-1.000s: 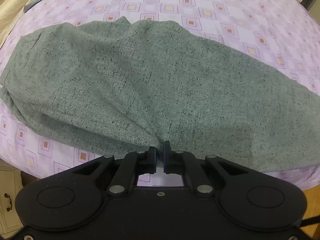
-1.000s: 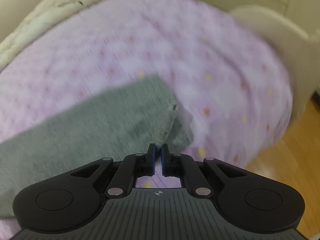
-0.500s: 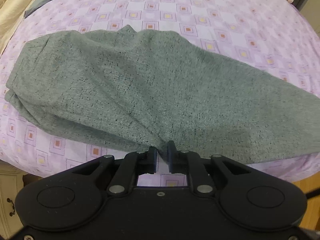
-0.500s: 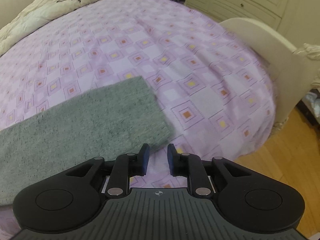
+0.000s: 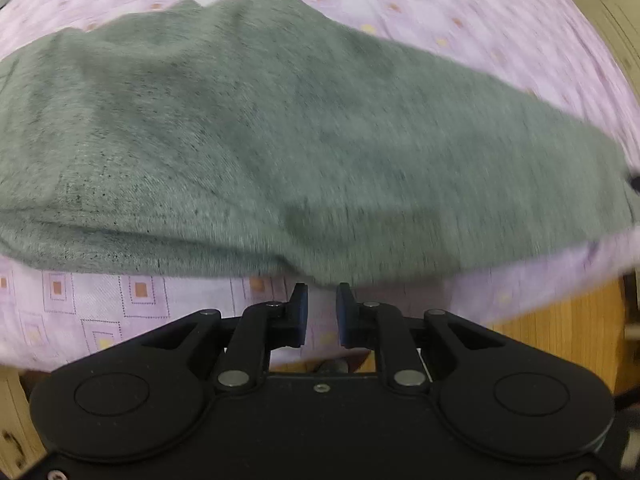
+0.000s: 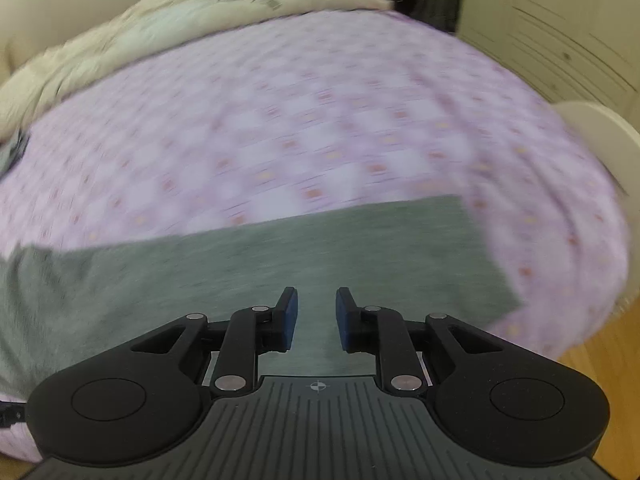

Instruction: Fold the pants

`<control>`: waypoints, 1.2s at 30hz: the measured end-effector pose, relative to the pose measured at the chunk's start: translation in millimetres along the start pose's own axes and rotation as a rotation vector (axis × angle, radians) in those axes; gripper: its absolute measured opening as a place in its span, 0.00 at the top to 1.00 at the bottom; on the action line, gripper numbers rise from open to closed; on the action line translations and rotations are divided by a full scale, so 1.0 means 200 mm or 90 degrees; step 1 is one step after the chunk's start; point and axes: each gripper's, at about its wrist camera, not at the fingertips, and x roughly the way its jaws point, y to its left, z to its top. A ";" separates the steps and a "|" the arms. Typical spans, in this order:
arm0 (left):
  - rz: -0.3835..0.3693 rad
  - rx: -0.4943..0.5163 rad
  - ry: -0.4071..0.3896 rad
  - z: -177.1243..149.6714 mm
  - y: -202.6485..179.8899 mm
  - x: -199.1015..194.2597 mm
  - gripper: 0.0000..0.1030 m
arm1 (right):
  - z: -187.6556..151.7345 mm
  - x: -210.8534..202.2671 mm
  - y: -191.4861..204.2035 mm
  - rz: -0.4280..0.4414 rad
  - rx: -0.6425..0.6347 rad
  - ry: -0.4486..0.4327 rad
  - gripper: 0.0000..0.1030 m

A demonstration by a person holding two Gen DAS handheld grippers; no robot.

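The bed [image 6: 320, 128], under a lilac patterned sheet, fills both views. On it the pants [image 5: 280, 128], grey-green knit, lie as one long band running left to right close to the near edge of the mattress. I judge the lengthwise fold done: the band looks one leg wide, with a doubled thickness along its near left edge, though motion blur keeps me from confirming the layers. The crosswise folds, end toward end, are left to do.

Edges and room:
- Far side: a wide stretch of bare sheet lies beyond the pants, up to the cream duvet [image 6: 160, 20] at the far left. This is my working space.
- Near side: little margin. The wooden floor [image 5: 560, 320] shows just past the mattress edge.
- Right: the square end of the pants [image 6: 472, 248] stops short of the bed's right edge, near the cream footboard [image 6: 600, 132].

Tools:
- Left gripper [image 5: 321, 300]: jaws slightly spread, nothing between them, tips just short of the near edge of the pants.
- Right gripper [image 6: 316, 304]: jaws slightly spread and empty, poised above the fabric toward its right end.
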 end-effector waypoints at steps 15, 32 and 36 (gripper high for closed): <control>0.085 -0.095 -0.093 0.08 0.47 -0.25 0.78 | 0.25 0.41 1.09 0.273 -0.477 0.007 0.65; 0.173 -0.257 -0.137 0.07 0.79 -0.39 0.78 | 0.21 0.42 1.25 0.262 -0.554 0.036 0.89; 0.184 -0.202 -0.143 0.16 0.90 -0.38 0.78 | 0.20 0.19 1.26 0.330 -0.469 -0.016 0.88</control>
